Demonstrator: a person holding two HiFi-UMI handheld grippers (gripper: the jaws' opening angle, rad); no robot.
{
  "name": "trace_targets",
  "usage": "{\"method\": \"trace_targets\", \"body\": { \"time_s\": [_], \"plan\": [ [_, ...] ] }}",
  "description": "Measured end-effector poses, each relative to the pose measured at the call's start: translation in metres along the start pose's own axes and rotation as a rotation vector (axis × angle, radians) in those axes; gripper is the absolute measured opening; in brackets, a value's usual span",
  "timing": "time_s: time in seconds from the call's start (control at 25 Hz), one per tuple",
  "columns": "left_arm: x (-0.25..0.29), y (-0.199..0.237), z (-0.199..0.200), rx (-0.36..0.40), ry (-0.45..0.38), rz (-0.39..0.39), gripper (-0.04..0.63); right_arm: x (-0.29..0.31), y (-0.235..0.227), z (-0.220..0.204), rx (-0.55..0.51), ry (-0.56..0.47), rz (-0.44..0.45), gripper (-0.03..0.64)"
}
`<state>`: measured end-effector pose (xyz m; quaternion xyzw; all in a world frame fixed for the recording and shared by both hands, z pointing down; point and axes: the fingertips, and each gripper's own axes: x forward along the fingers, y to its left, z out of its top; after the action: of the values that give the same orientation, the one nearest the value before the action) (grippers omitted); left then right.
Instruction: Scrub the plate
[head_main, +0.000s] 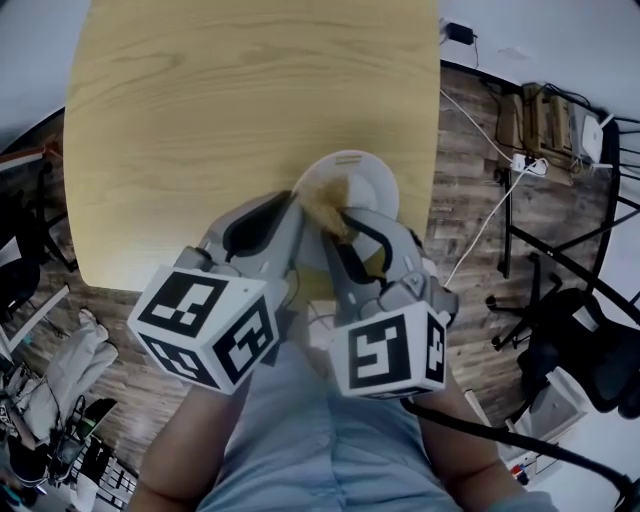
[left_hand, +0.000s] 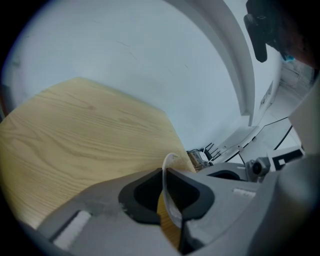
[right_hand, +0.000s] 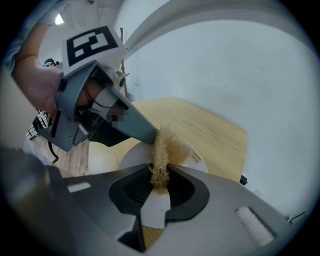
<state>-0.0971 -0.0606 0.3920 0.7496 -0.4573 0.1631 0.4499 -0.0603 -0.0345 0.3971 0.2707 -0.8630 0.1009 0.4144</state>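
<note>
A white plate (head_main: 362, 182) is held tilted above the near edge of the wooden table (head_main: 240, 110). My left gripper (head_main: 298, 215) is shut on the plate's left rim; in the left gripper view the plate's thin edge (left_hand: 167, 187) stands upright between the jaws. My right gripper (head_main: 345, 228) is shut on a tan fibrous scrubber (right_hand: 165, 150), which presses against the plate's face (right_hand: 132, 155). In the head view the scrubber (head_main: 325, 207) shows against the plate's lower left part. The left gripper's fingers (right_hand: 135, 127) reach the plate from the left in the right gripper view.
Wood floor lies to the right of the table, with white cables and a power strip (head_main: 527, 163). A black office chair (head_main: 580, 345) stands at the right. Clothes and clutter (head_main: 60, 380) lie at the lower left. The table's far part is bare wood.
</note>
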Motion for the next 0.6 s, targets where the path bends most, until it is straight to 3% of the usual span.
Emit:
{"method": "trace_targets", "body": {
  "time_s": [0.6],
  "plan": [
    [0.0,0.006,-0.002,-0.005,-0.021,0.021,0.048,-0.006,0.033,-0.023,-0.045,0.033,0.079,0.069]
  ]
}}
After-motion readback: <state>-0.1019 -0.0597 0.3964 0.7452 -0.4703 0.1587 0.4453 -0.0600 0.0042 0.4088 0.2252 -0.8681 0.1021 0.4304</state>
